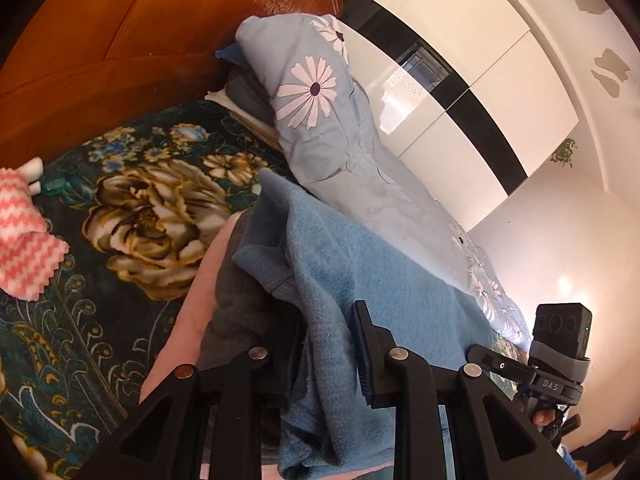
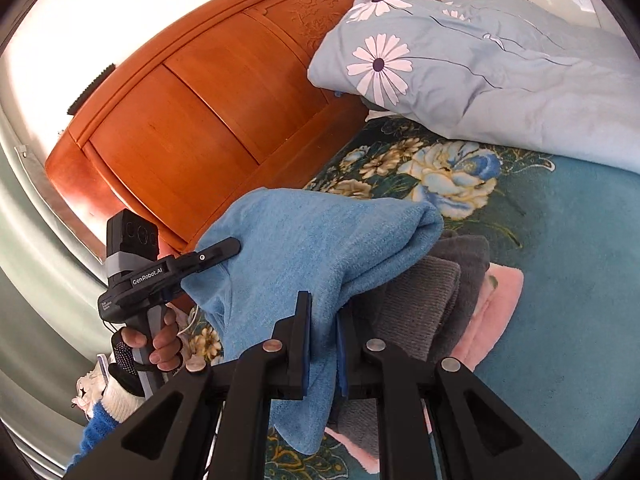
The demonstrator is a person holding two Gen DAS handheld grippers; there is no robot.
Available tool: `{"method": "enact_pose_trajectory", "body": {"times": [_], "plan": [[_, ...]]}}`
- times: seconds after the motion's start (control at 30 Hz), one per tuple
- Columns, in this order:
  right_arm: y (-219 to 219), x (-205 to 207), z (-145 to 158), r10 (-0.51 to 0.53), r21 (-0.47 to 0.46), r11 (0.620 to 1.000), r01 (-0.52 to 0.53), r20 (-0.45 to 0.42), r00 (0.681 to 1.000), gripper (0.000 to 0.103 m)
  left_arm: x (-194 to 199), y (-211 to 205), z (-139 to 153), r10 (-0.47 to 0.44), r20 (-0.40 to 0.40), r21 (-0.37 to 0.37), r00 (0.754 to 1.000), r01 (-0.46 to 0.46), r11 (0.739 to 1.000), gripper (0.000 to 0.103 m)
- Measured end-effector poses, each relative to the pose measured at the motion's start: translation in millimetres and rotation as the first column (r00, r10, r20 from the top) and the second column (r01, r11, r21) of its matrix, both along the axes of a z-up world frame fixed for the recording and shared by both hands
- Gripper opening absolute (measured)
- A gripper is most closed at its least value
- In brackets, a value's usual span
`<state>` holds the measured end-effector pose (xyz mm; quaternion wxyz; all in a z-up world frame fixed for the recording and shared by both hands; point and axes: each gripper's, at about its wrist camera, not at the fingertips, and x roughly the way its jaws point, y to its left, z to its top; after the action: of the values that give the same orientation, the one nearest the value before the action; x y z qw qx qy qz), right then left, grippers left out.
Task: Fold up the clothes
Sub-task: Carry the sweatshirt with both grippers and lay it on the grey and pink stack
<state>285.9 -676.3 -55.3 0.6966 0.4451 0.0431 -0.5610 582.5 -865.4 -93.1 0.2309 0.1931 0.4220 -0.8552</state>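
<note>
Blue garment [image 2: 320, 240] up off the bed [image 2: 560, 260], stretched between both tools: left tool [image 1: 324, 344] clenched on one edge, right tool [image 2: 322, 340] pinching the other. Grey [image 2: 424, 292] and pink [image 2: 496, 300] pieces stacked underneath, seemingly folded. Blue one mid-fold, still to be laid down.

Each fisheye camera sat on its hand-held gripper, looking forward and downward along the two fingers, close above the bed. The left wrist view faced the headboard [image 1: 120, 40] and white wardrobe [image 1: 460, 80]; the right hand-held gripper [image 1: 480, 354] appeared at its lower right edge. The right wrist view faced the same headboard from the other side; the left hand-held gripper [image 2: 236, 246] appeared at its left. Both views shared the blue towel [image 1: 380, 280], the floral blanket [image 1: 140, 208], the daisy-print duvet [image 1: 320, 120] and the grey and pink folded stack [image 2: 440, 292].
</note>
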Motion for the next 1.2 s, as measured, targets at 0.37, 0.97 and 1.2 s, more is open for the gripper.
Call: {"method": "enact_pose_trajectory", "body": {"times": [0.37,0.97,1.2], "plan": [[6.1,-10.0,-19.5,-0.013,0.04,0.999,0.011,0.05,0.999,0.012,-3.4,5.6,-0.2,0.013,0.044,-0.003,0.999,-0.013,1.0,0.04],[-13.3,-4.4,51.3,-0.032,-0.022,0.999,0.029,-0.155,0.987,0.023,-41.4,6.0,59.2,0.066,0.209,-0.195,0.976,-0.024,0.981,0.063],[-31.4,3.7,21.0,-0.012,0.045,0.999,0.022,-0.227,0.974,0.023,-49.6,-4.0,23.8,0.049,0.225,-0.135,0.973,-0.019,0.991,0.063]]}}
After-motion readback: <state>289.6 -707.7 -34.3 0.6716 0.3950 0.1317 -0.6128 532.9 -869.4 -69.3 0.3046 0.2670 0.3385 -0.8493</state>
